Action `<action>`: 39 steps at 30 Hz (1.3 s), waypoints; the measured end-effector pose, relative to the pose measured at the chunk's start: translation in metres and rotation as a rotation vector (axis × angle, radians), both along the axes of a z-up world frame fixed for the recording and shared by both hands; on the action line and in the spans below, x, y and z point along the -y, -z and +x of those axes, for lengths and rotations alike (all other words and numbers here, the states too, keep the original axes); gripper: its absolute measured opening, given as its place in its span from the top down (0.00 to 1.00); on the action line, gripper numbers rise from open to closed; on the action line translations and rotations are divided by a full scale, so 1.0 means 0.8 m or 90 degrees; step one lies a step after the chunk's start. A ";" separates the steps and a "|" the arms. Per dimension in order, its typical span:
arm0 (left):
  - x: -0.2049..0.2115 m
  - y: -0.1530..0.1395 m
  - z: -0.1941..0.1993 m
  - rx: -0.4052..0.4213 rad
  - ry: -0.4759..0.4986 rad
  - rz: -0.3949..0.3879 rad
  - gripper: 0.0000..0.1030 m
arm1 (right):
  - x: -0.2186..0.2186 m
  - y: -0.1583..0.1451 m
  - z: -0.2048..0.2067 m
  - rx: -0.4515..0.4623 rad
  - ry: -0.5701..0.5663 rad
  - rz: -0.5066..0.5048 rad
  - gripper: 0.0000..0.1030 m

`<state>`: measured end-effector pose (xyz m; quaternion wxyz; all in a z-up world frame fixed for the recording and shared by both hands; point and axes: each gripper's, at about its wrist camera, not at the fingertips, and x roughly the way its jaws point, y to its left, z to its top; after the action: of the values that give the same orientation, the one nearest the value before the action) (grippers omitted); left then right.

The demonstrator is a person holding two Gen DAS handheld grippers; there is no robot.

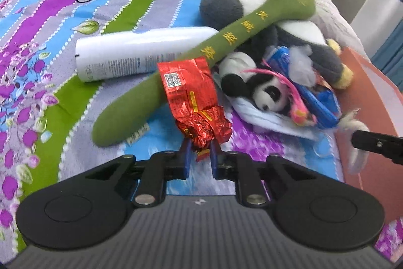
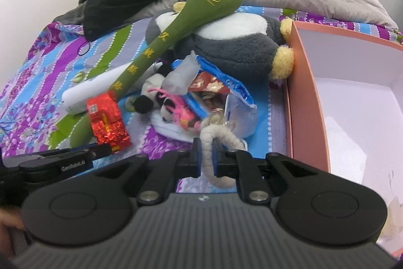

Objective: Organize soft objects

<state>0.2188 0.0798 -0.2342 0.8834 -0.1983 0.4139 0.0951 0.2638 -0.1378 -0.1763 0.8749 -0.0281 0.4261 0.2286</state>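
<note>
Left wrist view: the left hand-held gripper (image 1: 199, 151) is closed on the crumpled lower end of a red foil packet (image 1: 194, 102). The packet's long axis runs straight away from the fingers, its QR-code end pointing up and resting against a green plush club (image 1: 201, 54). The club lies diagonally on the bed (image 1: 37, 67), narrow handle at lower left, bulbous head at upper right on a grey-and-white plush toy (image 1: 226, 6). A white bottle (image 1: 136, 52) lies on its side behind the club, its long axis roughly left to right. A small panda plush (image 1: 257, 87) lies in a clutter of blue wrappers to the right. The right hand-held gripper (image 1: 357, 138) enters from the right edge, beside an orange box (image 1: 372, 102).

Right wrist view: the right hand-held gripper (image 2: 204, 155) is clamped on a white rope loop (image 2: 214, 135), which curls up and over between the fingers. The orange box (image 2: 302, 102) stands open just to the right, its interior white. The red foil packet (image 2: 108, 120) sits at the left, held at the tip of the left hand-held gripper (image 2: 110, 149). The green plush club (image 2: 176, 27) slants from lower left to upper right.
</note>
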 end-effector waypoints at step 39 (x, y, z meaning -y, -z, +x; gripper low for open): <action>0.046 -0.004 -0.147 -0.082 0.030 -0.140 0.49 | 0.014 0.066 -0.119 -0.086 -0.052 -0.029 0.42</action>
<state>0.1010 0.0428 -0.2314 0.8300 -0.2778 0.4820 0.0408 0.1688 -0.1492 -0.2288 0.8335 -0.0497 0.4875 0.2554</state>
